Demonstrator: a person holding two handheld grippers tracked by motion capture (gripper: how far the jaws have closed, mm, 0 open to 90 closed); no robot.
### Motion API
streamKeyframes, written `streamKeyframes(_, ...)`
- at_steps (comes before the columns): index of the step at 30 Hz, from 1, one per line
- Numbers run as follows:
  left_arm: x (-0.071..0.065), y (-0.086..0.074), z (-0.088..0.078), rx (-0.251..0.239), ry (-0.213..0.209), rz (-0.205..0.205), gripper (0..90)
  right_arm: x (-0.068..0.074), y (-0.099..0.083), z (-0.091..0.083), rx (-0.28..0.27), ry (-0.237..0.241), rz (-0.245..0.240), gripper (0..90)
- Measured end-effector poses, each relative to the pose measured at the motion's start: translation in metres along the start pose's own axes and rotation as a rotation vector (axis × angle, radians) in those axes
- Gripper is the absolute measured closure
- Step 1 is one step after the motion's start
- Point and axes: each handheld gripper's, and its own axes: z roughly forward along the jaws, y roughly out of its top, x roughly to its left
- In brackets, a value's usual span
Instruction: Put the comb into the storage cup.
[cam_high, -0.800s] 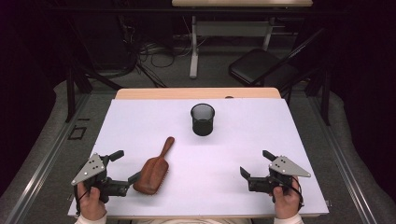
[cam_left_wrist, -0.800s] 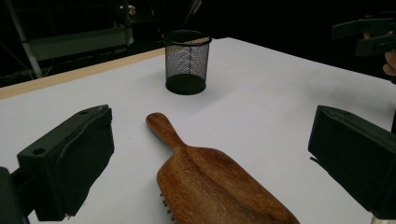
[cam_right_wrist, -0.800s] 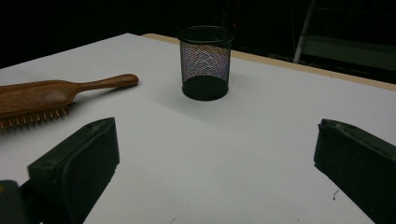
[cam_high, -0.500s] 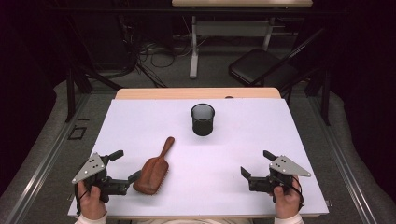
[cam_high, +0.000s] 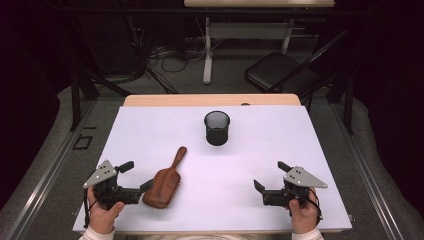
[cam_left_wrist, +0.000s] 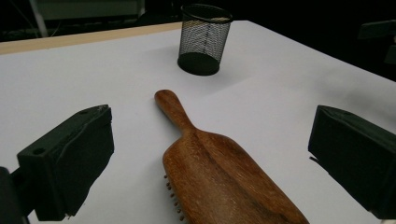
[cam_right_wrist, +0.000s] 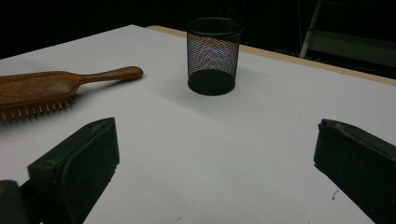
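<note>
The left gripper (cam_high: 137, 176), matte black with blocky, flat-faced jaws and a grey three-cornered plate on top, rests at the table's near left with its jaws spread wide and nothing pressed between them. In the left gripper view the wooden hairbrush (cam_left_wrist: 219, 172) lies in the gap between those jaws, apart from both pads. The brush is a paddle shape of smooth, reddish-brown wood with visible grain, back side up, a row of pale bristle tips peeking out along its lower edge; its rounded handle tapers away toward one o'clock from the gripper in the high view (cam_high: 165, 181).

The right gripper (cam_high: 270, 177), of the same black build, sits at the table's near right, its jaws likewise wide apart over bare surface.

Farther out, at about twelve o'clock from the table's middle, stands a black wire-mesh cup (cam_high: 217, 128), cylindrical, upright, with a solid dark base, well apart from brush and grippers. The table (cam_high: 300, 140) is covered in a smooth, pale matte sheet, with a light wooden strip along its far edge.
</note>
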Motion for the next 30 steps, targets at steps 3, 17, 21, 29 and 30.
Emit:
streamKeyframes(3, 0.000, 0.002, 0.002, 0.016, 0.025, -0.013, 0.3, 0.000, 0.000, 0.001, -0.003, 0.001, 0.003, 0.0)
streamKeyframes(17, 0.006, 0.018, 0.011, 0.052, 0.078, -0.030, 1.6, 0.000, 0.000, 0.004, 0.012, -0.004, 0.008, 0.0)
streamKeyframes(21, 0.006, 0.020, 0.014, 0.066, 0.083, -0.026, 5.6, -0.001, -0.001, 0.004, 0.010, -0.006, 0.009, 0.0)
streamKeyframes(29, 0.007, 0.034, 0.020, 0.059, 0.079, -0.022, 15.2, -0.002, -0.001, 0.004, 0.012, -0.009, 0.016, 0.3)
streamKeyframes(30, 0.007, 0.034, 0.020, 0.059, 0.079, -0.022, 15.4, -0.002, -0.001, 0.004, 0.012, -0.009, 0.016, 0.3)
